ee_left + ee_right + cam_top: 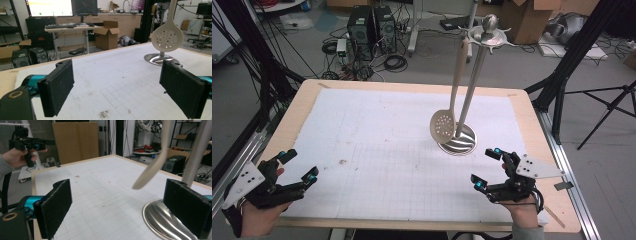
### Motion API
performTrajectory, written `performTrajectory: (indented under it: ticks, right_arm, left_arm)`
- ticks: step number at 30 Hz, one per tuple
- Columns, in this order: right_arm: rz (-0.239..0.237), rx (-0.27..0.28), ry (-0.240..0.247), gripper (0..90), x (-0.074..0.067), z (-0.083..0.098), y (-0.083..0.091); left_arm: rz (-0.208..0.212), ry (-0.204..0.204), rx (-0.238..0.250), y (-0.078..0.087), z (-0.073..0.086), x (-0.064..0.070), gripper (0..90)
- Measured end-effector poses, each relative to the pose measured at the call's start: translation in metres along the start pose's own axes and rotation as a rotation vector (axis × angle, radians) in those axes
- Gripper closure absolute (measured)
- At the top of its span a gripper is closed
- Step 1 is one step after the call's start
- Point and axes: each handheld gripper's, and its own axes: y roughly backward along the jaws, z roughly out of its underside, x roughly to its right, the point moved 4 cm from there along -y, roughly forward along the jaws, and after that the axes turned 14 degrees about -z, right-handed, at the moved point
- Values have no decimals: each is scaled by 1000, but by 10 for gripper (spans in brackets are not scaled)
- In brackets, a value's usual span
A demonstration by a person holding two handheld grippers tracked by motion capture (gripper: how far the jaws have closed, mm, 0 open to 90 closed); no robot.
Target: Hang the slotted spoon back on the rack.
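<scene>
Grey floor [242,100] strewn with cables, two black computer towers [372,25] beyond the table's far edge, cardboard boxes [532,20] nearby.

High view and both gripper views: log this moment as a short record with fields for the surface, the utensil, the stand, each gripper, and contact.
surface: table covered by a white gridded mat
utensil: slotted spoon, hanging from the stand's top, bowl down
stand: metal stand, upright on a round base at the mat's right side
left gripper: jaws apart, holding nothing, near the table's front left edge
right gripper: jaws apart, holding nothing, just in front of the stand's base
contact: neither gripper touches the spoon or the stand
</scene>
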Motion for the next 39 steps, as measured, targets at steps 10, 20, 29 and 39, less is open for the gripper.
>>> performTrajectory:
  ticks: [10, 20, 29, 39]
  right_arm:
    - [25, 8, -5, 74, 0, 1, 10]
    - [43, 6, -18, 74, 2, 5, 12]
    - [83, 21, -26, 74, 5, 6, 18]
    - [146, 41, -55, 74, 14, 15, 29]
  left_arm:
    - [-21, -15, 1, 8, 3, -5, 126]
    - [-61, -3, 4, 21, 13, -13, 123]
    - [-135, 6, -15, 34, 25, -29, 123]
    - [-186, 34, -14, 41, 32, -41, 123]
